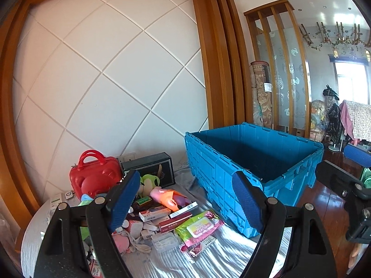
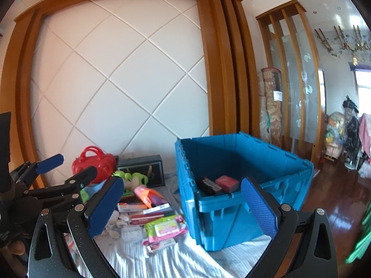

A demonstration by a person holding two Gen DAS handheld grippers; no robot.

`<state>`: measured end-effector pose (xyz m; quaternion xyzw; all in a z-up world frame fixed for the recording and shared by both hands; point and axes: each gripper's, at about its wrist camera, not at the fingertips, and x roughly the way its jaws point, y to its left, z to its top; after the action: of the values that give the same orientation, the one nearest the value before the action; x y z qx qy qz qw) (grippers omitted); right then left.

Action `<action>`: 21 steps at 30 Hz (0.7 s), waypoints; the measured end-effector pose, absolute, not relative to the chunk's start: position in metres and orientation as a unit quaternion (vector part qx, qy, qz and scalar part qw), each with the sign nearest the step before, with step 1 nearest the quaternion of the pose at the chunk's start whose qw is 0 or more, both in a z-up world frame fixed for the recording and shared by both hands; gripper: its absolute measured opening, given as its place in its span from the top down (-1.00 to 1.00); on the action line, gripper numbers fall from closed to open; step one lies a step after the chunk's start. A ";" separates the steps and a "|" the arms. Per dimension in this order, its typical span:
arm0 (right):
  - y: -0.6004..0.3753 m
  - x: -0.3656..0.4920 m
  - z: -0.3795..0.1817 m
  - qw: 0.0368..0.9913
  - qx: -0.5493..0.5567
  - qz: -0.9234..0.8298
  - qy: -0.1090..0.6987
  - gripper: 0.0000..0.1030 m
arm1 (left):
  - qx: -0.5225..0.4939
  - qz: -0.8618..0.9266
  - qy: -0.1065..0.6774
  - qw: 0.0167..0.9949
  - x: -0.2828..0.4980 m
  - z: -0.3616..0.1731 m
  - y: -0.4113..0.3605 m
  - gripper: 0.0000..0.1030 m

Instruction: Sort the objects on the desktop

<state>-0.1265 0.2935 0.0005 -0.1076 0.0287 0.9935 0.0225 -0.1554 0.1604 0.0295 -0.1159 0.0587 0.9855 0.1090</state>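
A big blue plastic crate [image 1: 234,176] stands open on the cloth-covered table, right of a pile of small items. In the right wrist view the crate [image 2: 222,215] holds a pink box [image 2: 227,182] and a dark box [image 2: 208,186]. The pile includes a green and pink wipes pack [image 1: 199,225], red and white cartons [image 1: 154,214], a pink and orange toy [image 1: 165,195] and a red toy case [image 1: 96,177]. My left gripper [image 1: 185,201] is open and empty above the pile. My right gripper [image 2: 183,208] is open and empty, in front of the crate.
A dark box [image 1: 150,168] stands against the white padded wall behind the pile. The left gripper also shows at the left of the right wrist view [image 2: 53,176]. Rolled rugs [image 1: 260,92] lean by a wooden screen. The table's right edge drops to a wooden floor [image 1: 324,197].
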 end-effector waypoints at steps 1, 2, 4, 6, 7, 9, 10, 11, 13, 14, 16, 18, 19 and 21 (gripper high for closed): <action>0.292 -0.125 0.001 0.023 -0.108 0.994 0.024 -1.00 | -0.116 0.986 0.057 0.105 -0.153 0.029 0.161 -0.59; 0.292 -0.124 0.001 0.020 -0.110 0.994 0.019 -1.00 | -0.115 0.987 0.054 0.103 -0.151 0.028 0.162 -0.59; 0.291 -0.122 0.001 0.018 -0.112 0.994 0.011 -1.00 | -0.110 0.987 0.051 0.104 -0.146 0.027 0.164 -0.61; 0.294 -0.119 0.002 0.018 -0.109 0.994 0.014 -1.00 | -0.106 0.988 0.050 0.103 -0.141 0.026 0.165 -0.78; 0.295 -0.116 0.002 0.018 -0.107 0.994 0.016 -1.00 | -0.100 0.988 0.048 0.106 -0.137 0.024 0.164 -0.84; 0.298 -0.112 0.001 0.022 -0.103 0.994 0.018 -1.00 | -0.087 0.989 0.045 0.106 -0.130 0.021 0.162 -0.85; 0.299 -0.110 0.000 0.023 -0.104 0.994 0.018 -1.00 | -0.085 0.990 0.044 0.105 -0.127 0.020 0.160 -0.85; 0.300 -0.110 -0.001 0.024 -0.106 0.994 0.019 -1.00 | -0.087 0.990 0.044 0.105 -0.126 0.018 0.160 -0.85; 0.301 -0.109 -0.004 0.025 -0.114 0.993 0.021 -1.00 | -0.095 0.989 0.044 0.102 -0.124 0.013 0.158 -0.85; 0.302 -0.108 -0.006 0.024 -0.115 0.993 0.021 -1.00 | -0.100 0.989 0.046 0.102 -0.124 0.009 0.158 -0.85; 0.302 -0.108 -0.009 0.023 -0.118 0.992 0.023 -1.00 | -0.112 0.987 0.048 0.103 -0.124 0.003 0.156 -0.85; 0.300 -0.109 -0.010 0.019 -0.122 0.992 0.023 -1.00 | -0.125 0.986 0.048 0.103 -0.125 -0.002 0.154 -0.85; 0.299 -0.110 -0.011 0.017 -0.123 0.992 0.023 -1.00 | -0.128 0.985 0.047 0.104 -0.123 -0.004 0.151 -0.85; 0.295 -0.111 -0.011 0.010 -0.125 0.992 0.021 -1.00 | -0.132 0.985 0.046 0.097 -0.123 -0.006 0.146 -0.85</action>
<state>-0.1106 0.2948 -0.0115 -0.1250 0.0214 0.9919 0.0104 -0.1229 0.1465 -0.0060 -0.1323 0.0464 0.9854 0.0966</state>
